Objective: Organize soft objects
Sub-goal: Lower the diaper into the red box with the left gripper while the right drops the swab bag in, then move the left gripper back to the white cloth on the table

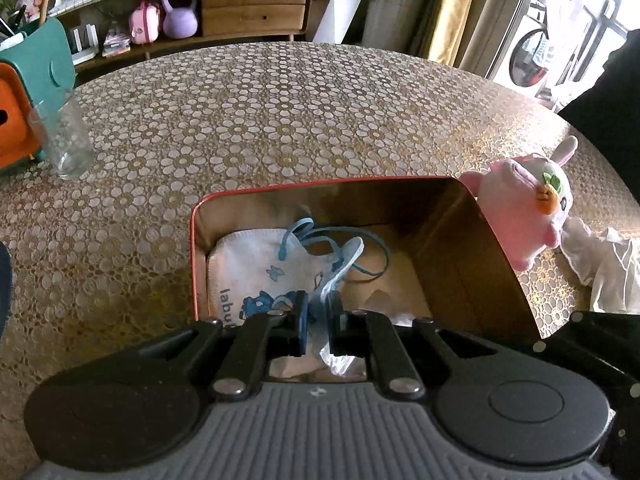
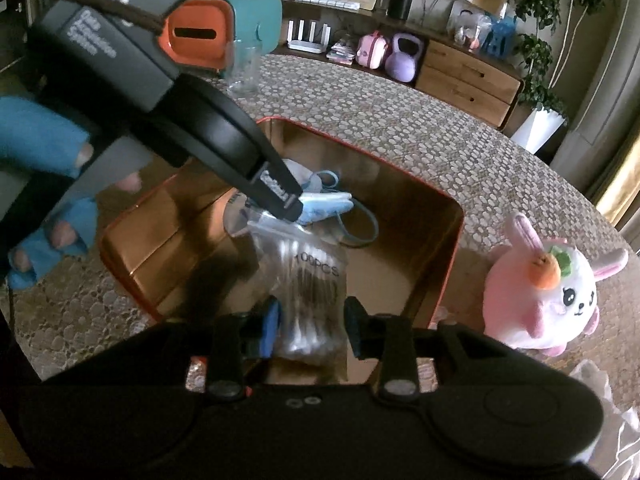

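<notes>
Your left claw [image 1: 318, 322] is clamped on a face mask [image 1: 264, 268] inside the box [image 1: 472, 240]. Your right claw [image 2: 310, 326] sits released above the bag of cotton swabs [image 2: 310, 280], beside the plush rabbit [image 2: 548, 300].

The open red-rimmed metal tin [image 1: 472, 248] sits on the lace-patterned round table [image 1: 280, 120]. Inside lie a white printed face mask [image 1: 256, 268] and a clear bag of cotton swabs [image 2: 308, 280]. A pink rabbit plush toy [image 2: 548, 296] stands just right of the tin; a clear drinking glass [image 1: 66, 140] stands far left.
</notes>
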Available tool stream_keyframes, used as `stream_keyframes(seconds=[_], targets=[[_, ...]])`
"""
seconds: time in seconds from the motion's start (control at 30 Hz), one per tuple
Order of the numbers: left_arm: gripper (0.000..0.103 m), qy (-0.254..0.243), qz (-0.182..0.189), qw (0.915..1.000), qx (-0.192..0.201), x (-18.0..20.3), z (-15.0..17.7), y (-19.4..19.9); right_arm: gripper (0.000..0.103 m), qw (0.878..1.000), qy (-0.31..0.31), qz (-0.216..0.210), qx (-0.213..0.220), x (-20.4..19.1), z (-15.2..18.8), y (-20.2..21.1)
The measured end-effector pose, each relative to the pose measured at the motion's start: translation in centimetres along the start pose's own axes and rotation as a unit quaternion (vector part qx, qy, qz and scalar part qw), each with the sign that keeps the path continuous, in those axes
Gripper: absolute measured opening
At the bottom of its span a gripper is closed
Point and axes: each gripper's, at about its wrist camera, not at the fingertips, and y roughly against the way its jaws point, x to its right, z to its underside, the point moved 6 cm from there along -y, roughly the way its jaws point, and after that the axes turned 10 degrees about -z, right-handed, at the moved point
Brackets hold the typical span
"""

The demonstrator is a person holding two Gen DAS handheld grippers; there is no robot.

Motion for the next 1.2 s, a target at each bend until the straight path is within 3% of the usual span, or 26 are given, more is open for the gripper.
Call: stream_keyframes(seconds=[0.13,0.33,0.43,0.5,0.53,0.8,1.07,1.2], targets=[[0.01,0.009,0.009,0.9999,-0.007,0.1,0.1,-0.1,0.044,1.0,-0.002,-0.004,0.013,-0.2,0.2,0.7],[0.019,0.022,0.003,0.9998,0.002,-0.2,0.5,0.8,0.052,0.999,-0.003,-0.013,0.032,-0.6,0.2,2.3],[0.034,0.026,0.006,0.9996,0.011,-0.2,0.6,1.5,0.055,0.999,-0.007,-0.016,0.045,-0.6,0.2,3.2],[0.057,0.026,0.004,0.9994,0.023,-0.2,0.5,2.3,0.059,0.998,-0.014,-0.018,0.054,-0.5,0.1,3.8],[0.059,0.027,0.003,0.9992,0.028,-0.2,0.5,2.6,0.061,0.998,-0.017,-0.018,0.06,-0.4,0.1,4.3],[0.061,0.012,0.003,0.9976,0.068,0.9,0.4,6.6,0.07,0.993,-0.049,-0.02,0.105,0.8,0.8,8.9],[0.066,-0.009,0.028,0.9932,0.113,3.9,1.1,11.2,0.079,0.986,-0.077,-0.009,0.147,2.7,2.5,14.3],[0.075,-0.016,0.045,0.9902,0.132,5.9,1.4,13.5,0.083,0.983,-0.087,-0.001,0.165,3.5,3.9,17.0]])
